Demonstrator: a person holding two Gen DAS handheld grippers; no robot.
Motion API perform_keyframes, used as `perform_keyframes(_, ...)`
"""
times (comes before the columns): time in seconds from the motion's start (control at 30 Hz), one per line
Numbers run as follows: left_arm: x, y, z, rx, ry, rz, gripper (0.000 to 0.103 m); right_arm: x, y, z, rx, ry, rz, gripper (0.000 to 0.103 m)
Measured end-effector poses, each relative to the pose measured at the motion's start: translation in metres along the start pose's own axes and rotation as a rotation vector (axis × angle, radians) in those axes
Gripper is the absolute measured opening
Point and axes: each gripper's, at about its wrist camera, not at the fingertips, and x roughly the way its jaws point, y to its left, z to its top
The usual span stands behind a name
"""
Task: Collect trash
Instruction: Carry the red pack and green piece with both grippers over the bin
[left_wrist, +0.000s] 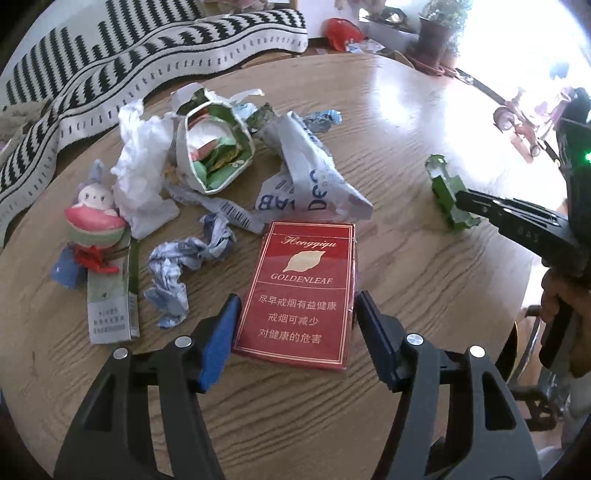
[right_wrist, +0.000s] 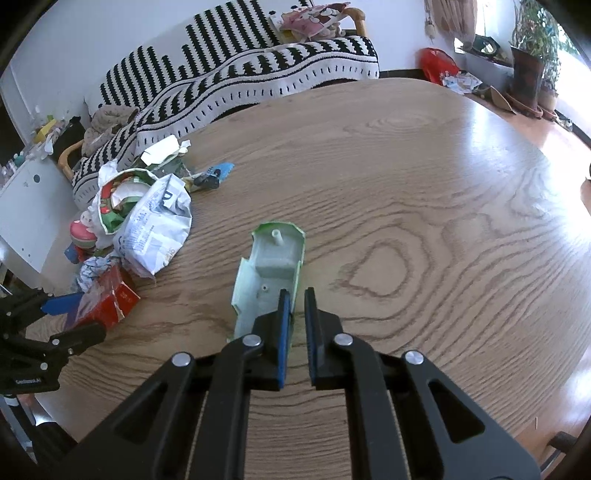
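Your left hand-held gripper (left_wrist: 295, 321) gapes around the red "GOLDENLEAF" cigarette pack (left_wrist: 301, 291); your right hand-held gripper (right_wrist: 295, 314) pinches the torn green-and-white plastic shell's (right_wrist: 271, 266) wall.

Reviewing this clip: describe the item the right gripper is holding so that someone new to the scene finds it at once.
On the round wooden table, look away from the trash heap beside the striped sofa to the bare middle. There the right gripper pinches one wall of a green plastic shell lying open side up. Unlike the crumpled wrappers and the red cigarette pack, it is rigid, pale inside, and lies alone.
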Motion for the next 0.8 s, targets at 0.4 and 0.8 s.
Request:
perform_keyframes(0.4, -0.028, 0.008, 0.000, -0.065, -0.066, 0.028, 0.062, -0.025, 0.005, 0.008, 0.004, -0.040, 0.022, 0.004)
perform_keyframes(0.8, -0.080, -0.051, -0.004, -0.003, -0.145, -0.028, 0.062, -0.136, -0.018, -0.021, -0.018, -0.171, 0.003, 0.004)
